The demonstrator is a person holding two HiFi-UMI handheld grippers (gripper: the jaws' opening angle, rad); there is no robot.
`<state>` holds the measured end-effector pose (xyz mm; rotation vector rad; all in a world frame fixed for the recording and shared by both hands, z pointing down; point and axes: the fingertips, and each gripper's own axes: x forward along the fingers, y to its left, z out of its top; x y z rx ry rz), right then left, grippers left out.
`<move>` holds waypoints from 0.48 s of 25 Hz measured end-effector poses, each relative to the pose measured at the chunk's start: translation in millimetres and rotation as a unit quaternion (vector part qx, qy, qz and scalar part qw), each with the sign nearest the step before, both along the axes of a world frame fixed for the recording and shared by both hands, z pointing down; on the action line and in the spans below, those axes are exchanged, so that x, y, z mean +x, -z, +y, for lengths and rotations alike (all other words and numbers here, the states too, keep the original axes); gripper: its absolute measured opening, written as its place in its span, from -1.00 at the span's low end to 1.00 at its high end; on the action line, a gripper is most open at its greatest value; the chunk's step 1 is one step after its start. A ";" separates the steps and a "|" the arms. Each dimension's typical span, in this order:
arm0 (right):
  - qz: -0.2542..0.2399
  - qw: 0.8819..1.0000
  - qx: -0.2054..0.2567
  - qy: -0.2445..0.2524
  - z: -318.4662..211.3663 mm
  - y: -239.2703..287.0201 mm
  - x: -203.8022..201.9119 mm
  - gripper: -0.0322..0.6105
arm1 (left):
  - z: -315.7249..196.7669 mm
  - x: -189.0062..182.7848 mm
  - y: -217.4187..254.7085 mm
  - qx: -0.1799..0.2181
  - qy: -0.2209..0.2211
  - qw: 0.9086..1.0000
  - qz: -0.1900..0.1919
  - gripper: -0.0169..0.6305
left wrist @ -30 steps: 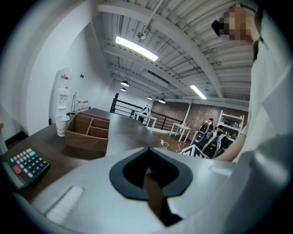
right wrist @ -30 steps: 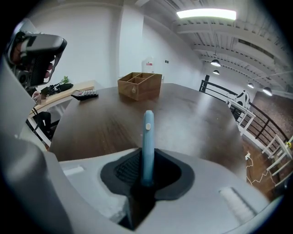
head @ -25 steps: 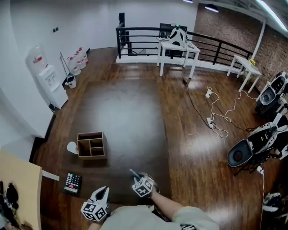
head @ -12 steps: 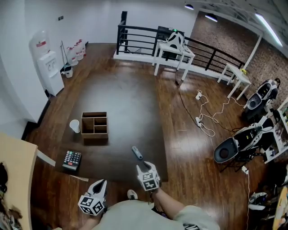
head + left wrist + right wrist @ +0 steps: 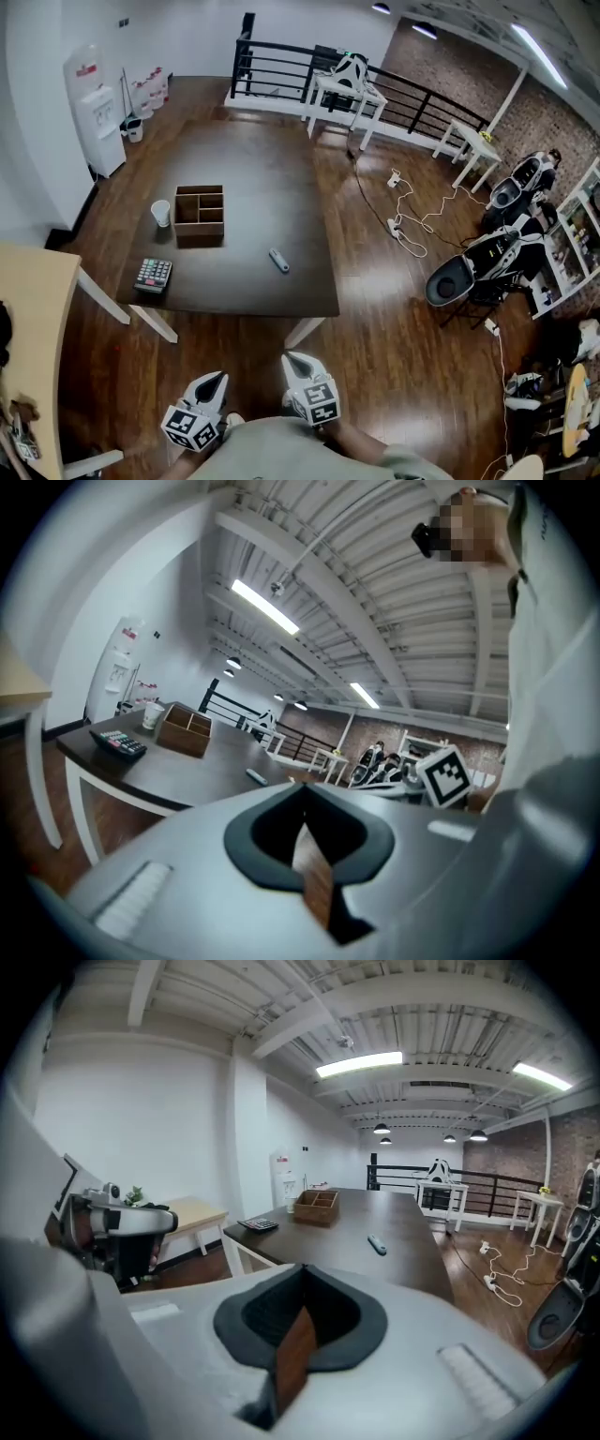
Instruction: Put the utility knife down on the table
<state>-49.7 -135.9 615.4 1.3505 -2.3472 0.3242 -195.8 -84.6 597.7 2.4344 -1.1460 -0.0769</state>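
Note:
The grey utility knife (image 5: 278,261) lies flat on the dark table (image 5: 234,159), right of its middle and toward the near edge, with nothing touching it. It also shows far off as the knife (image 5: 255,777) in the left gripper view and the knife (image 5: 377,1245) in the right gripper view. Both grippers are drawn back close to my body, well short of the table. My left gripper (image 5: 211,382) (image 5: 302,785) is shut and empty. My right gripper (image 5: 295,359) (image 5: 302,1267) is shut too, with nothing between its jaws.
On the table stand a wooden compartment box (image 5: 199,214), a paper cup (image 5: 161,213) and a calculator (image 5: 154,275). A light wooden table (image 5: 28,309) is at the left. Cables (image 5: 408,230) lie on the wood floor to the right, beyond them dark equipment (image 5: 469,272).
The right gripper held the knife over the table, then let it go; the knife now lies on the table. Both grippers have drawn back from the table toward my body.

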 end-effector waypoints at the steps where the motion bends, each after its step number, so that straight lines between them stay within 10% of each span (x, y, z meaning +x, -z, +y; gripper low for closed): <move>1: -0.002 1.000 0.005 0.003 11.9 5.6 1.7 -0.89 | 9.2 4.1 4.0 0.005 -0.003 1.000 -0.001 -0.94; 12: -0.042 0.994 0.098 0.017 104.5 81.4 79.7 -0.89 | 69.0 127.3 57.6 0.068 -0.062 0.996 0.001 -0.94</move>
